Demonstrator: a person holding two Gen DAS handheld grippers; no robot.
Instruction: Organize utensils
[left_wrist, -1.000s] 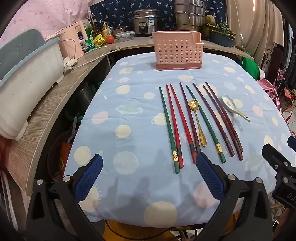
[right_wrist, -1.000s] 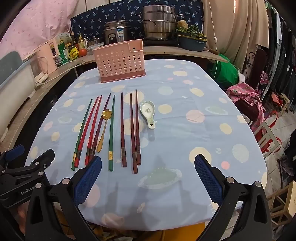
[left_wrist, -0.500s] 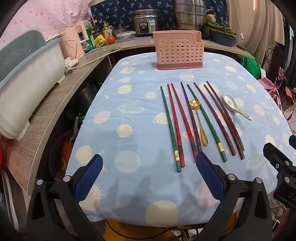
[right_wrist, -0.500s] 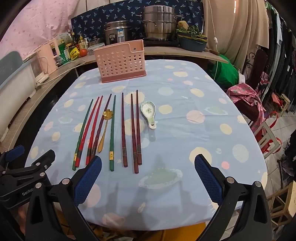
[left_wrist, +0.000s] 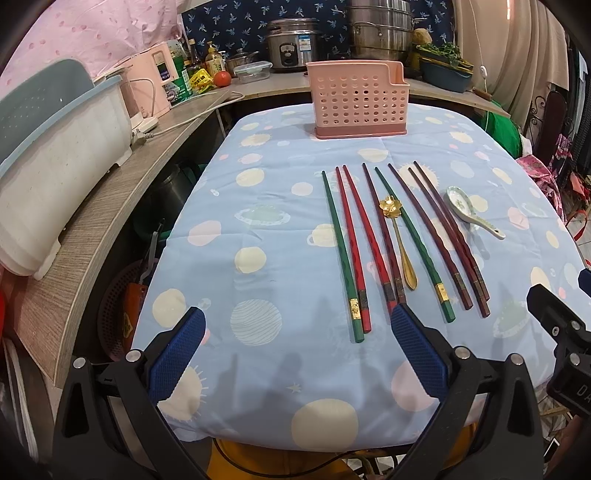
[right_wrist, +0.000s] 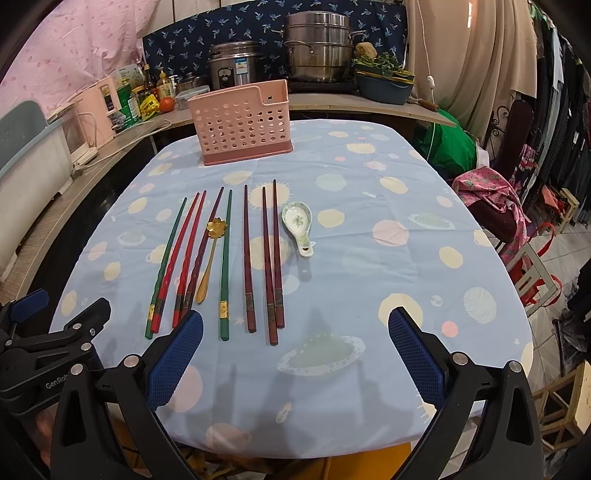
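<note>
Several chopsticks lie side by side on the blue spotted tablecloth: green chopsticks, red ones and dark maroon ones. A gold flower spoon lies among them and a white ceramic spoon rests at their right. A pink perforated utensil holder stands upright at the far side. My left gripper hangs open above the near edge, just short of the chopstick ends. My right gripper is open too, near the maroon chopsticks. The holder and ceramic spoon also show there.
A wooden counter curves along the left with a white and blue dish rack. A rice cooker, a steel steamer pot and bottles line the back. A chair with pink cloth stands right of the table.
Both grippers have crept slightly forward and down towards the table; the chopsticks sit a little lower in the left wrist view. Nothing on the table has moved.
</note>
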